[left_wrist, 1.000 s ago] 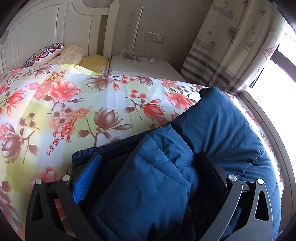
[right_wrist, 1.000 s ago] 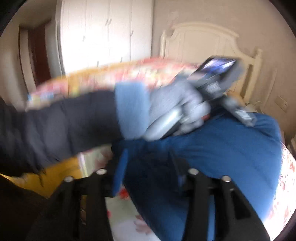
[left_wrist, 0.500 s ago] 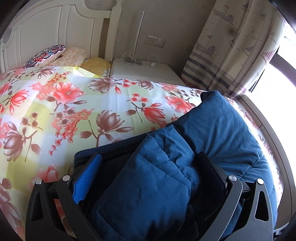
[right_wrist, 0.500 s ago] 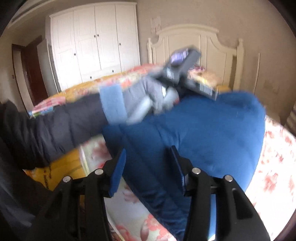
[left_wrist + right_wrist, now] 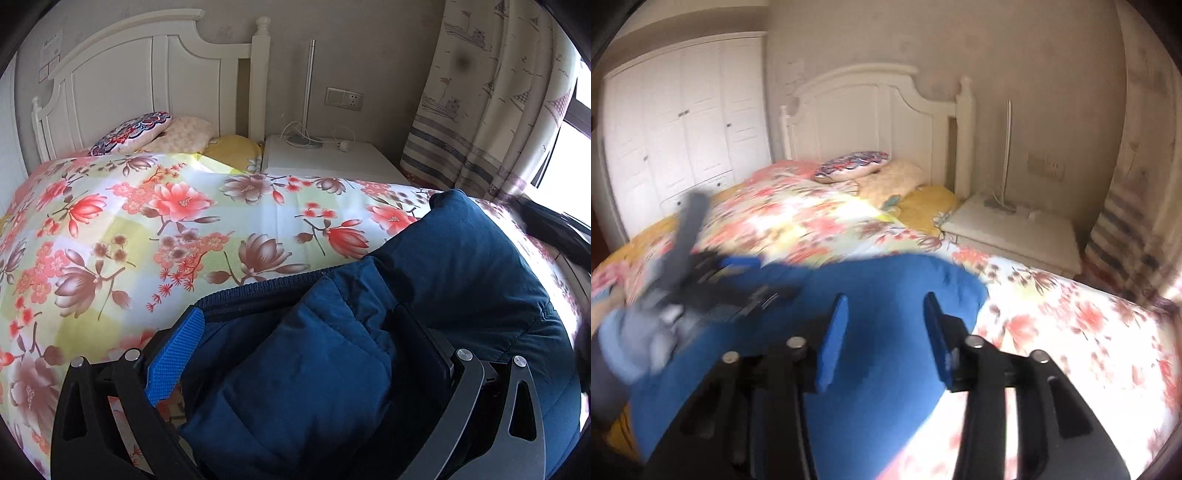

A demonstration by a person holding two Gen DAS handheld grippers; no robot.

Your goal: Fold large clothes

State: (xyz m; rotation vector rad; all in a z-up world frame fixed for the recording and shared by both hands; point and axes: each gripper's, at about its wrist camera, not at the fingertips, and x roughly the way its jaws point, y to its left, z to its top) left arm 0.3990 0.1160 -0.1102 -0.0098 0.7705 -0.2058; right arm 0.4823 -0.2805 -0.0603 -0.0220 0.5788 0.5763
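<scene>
A dark blue padded jacket lies bunched on the flowered bedspread. My left gripper is spread wide with a thick fold of the jacket filling the gap between its fingers. In the right wrist view the jacket lies below my right gripper, which is open, empty and above the cloth. The left gripper and the gloved hand that holds it show blurred at the left of that view.
White headboard and pillows at the bed's head. A white nightstand with a lamp pole and cables stands beside it. Curtain and window at right. White wardrobe across the room.
The right gripper has swung right and up, so it now looks along the bed toward the headboard; the left hand has shifted to the left of its view. The left gripper has tilted up slightly with the jacket.
</scene>
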